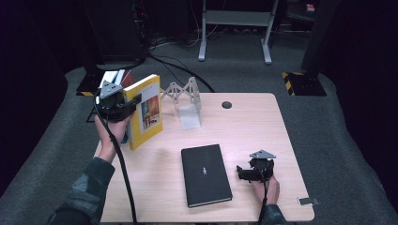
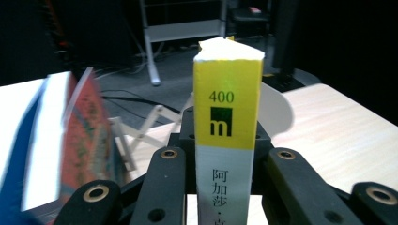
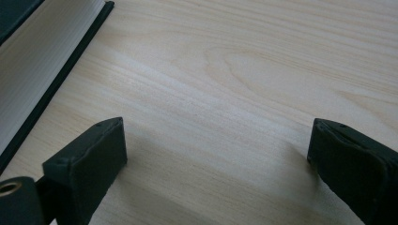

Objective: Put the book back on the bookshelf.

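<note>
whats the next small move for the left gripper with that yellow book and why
Probably carry the yellow book toward the white bookend and stand it there. The left gripper is clamped on its spine, holding it upright above the table, and the bookend's slot looks free.

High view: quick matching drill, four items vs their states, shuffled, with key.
Items:
1. yellow book
2. black book
3. right tool
4. white bookend

States:
A. open, beside the black book, holding nothing
B. standing empty on the table
C. upright, clamped at the spine by the left tool
D. lying flat, closed

Pairs: 1-C, 2-D, 3-A, 4-B
</note>
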`<control>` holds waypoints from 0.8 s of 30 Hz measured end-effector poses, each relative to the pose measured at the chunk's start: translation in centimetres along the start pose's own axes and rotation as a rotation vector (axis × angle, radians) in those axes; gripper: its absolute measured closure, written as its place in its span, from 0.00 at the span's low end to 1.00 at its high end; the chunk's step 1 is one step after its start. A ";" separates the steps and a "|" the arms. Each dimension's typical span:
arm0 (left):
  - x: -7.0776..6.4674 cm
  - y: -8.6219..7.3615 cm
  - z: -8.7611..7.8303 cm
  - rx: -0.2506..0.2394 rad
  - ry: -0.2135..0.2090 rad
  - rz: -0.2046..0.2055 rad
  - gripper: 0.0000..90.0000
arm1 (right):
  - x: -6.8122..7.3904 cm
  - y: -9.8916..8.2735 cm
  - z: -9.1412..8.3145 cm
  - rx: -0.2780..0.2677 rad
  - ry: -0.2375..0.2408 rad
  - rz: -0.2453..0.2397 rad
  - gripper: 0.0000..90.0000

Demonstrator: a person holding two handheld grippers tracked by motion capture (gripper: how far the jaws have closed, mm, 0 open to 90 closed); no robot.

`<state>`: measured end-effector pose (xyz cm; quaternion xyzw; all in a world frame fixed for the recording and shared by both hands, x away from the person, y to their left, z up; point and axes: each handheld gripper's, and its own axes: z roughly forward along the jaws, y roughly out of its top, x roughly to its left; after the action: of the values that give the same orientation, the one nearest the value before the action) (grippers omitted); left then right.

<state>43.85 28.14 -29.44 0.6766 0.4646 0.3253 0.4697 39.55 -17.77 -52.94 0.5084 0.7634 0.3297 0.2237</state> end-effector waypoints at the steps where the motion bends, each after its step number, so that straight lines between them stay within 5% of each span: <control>1: 0.4 -0.1 0.0 -0.008 0.027 0.001 0.84 | 0.0 0.0 0.0 -0.001 0.000 -0.001 0.05; 11: 2.2 -1.0 0.3 -0.023 0.153 -0.022 0.84 | 0.0 0.0 0.0 -0.001 -0.002 0.001 0.05; 24: 2.9 -1.5 0.8 -0.029 0.199 -0.036 0.84 | 0.0 0.0 0.0 -0.002 -0.006 0.005 0.05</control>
<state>45.05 30.75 -31.14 0.6257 0.5164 0.3890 0.4366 39.57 -17.76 -52.94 0.5111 0.7612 0.3294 0.2254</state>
